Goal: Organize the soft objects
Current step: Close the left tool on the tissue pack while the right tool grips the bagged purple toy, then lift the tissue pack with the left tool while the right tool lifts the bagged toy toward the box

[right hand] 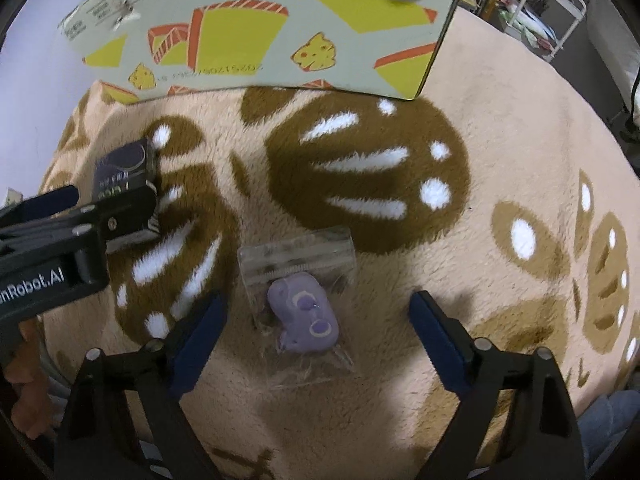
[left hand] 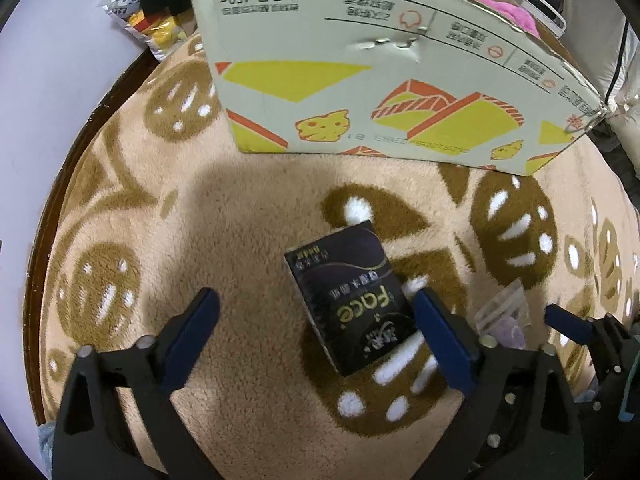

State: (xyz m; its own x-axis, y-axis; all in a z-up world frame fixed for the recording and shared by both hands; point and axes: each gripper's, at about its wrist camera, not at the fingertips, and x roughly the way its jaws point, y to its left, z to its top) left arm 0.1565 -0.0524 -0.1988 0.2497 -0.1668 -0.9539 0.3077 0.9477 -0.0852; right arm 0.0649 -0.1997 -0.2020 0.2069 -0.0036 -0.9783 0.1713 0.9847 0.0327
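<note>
each camera sits on its own gripper and looks steeply down along the fingers, close over the fleece blanket [left hand: 248,216]. the left view has the black tissue pack [left hand: 352,300] between its fingers, the right view the bagged purple toy [right hand: 302,312]. both share the cardboard box [left hand: 360,60] ahead, pack and toy.

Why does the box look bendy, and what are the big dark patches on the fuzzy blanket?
Left wrist view: the fisheye lens curves the cardboard box; a shadow darkens the blanket beside the slightly blurred black pack. Right wrist view: the same bending, with shadow around the purple toy in its bag.
</note>
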